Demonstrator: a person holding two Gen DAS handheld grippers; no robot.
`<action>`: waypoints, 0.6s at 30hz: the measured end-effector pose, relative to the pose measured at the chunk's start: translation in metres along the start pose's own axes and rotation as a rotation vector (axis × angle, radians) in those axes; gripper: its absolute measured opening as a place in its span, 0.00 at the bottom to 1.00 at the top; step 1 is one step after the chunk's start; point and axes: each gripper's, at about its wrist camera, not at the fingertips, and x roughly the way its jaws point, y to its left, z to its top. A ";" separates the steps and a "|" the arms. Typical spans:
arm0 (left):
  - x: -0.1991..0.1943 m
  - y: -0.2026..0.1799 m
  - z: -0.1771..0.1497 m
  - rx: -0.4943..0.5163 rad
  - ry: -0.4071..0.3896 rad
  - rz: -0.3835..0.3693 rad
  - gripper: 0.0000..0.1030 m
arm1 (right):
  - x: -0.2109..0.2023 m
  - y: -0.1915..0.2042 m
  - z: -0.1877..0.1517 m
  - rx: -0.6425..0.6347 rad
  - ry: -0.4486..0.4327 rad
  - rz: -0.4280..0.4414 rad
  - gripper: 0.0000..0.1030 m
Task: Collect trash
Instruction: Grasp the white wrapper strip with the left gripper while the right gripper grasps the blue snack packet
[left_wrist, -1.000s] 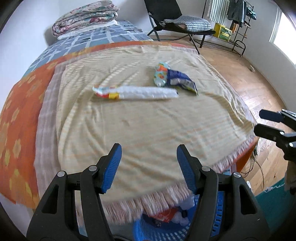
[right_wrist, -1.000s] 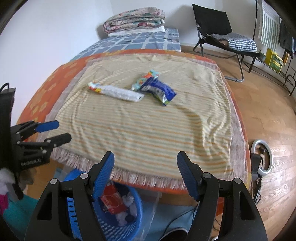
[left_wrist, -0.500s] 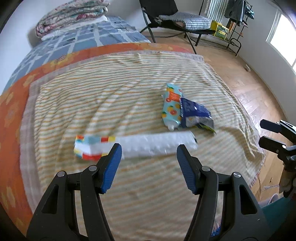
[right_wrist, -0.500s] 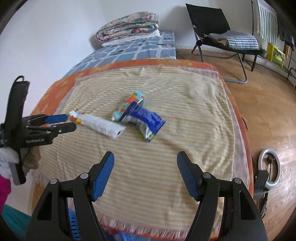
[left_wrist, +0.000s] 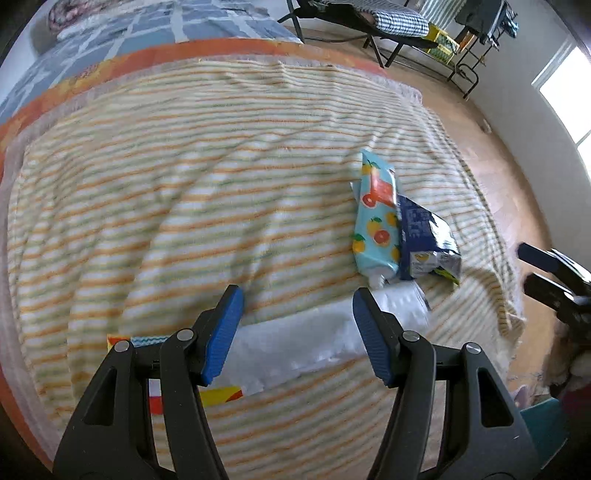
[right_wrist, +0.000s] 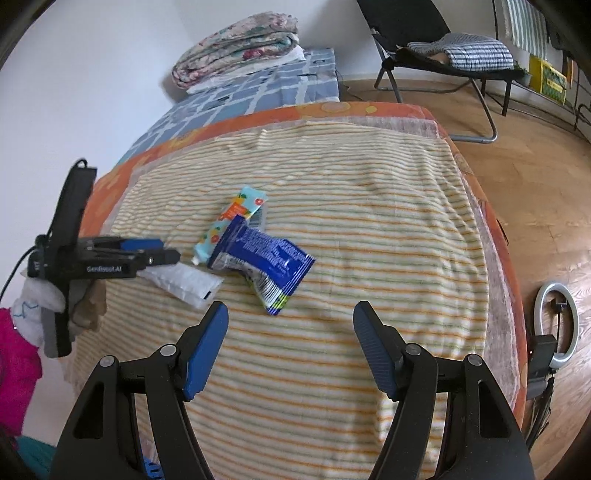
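Note:
Three pieces of trash lie on the striped blanket (left_wrist: 184, 184) on the bed. A long white wrapper (left_wrist: 295, 339) with a red and yellow end lies right between the fingers of my open left gripper (left_wrist: 297, 314); it also shows in the right wrist view (right_wrist: 184, 282). A light blue fruit-print tube (left_wrist: 376, 218) and a dark blue foil packet (left_wrist: 424, 240) lie side by side to its right. My right gripper (right_wrist: 290, 332) is open and empty, just short of the blue packet (right_wrist: 266, 258). The left gripper (right_wrist: 147, 251) shows at the left there.
Folded quilts (right_wrist: 236, 51) sit at the head of the bed. A black folding chair (right_wrist: 443, 48) with a checked cloth stands on the wooden floor behind. A ring light (right_wrist: 557, 325) lies on the floor at the right. A blue basket's edge (right_wrist: 151, 469) shows under the bed's foot.
Both grippers moved forward over the bed. The left gripper came down over the white wrapper, which now lies between its fingers. The right gripper closed in on the blue packet. The basket dropped out of view.

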 end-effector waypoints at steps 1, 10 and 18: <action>-0.003 0.000 -0.003 -0.007 0.006 -0.014 0.62 | 0.002 -0.001 0.002 0.000 0.001 0.001 0.68; -0.006 -0.053 -0.046 0.201 0.065 0.080 0.55 | 0.039 -0.001 0.027 -0.041 0.078 0.055 0.68; -0.002 -0.060 -0.053 0.210 0.036 0.131 0.30 | 0.068 0.009 0.062 -0.044 0.093 0.156 0.68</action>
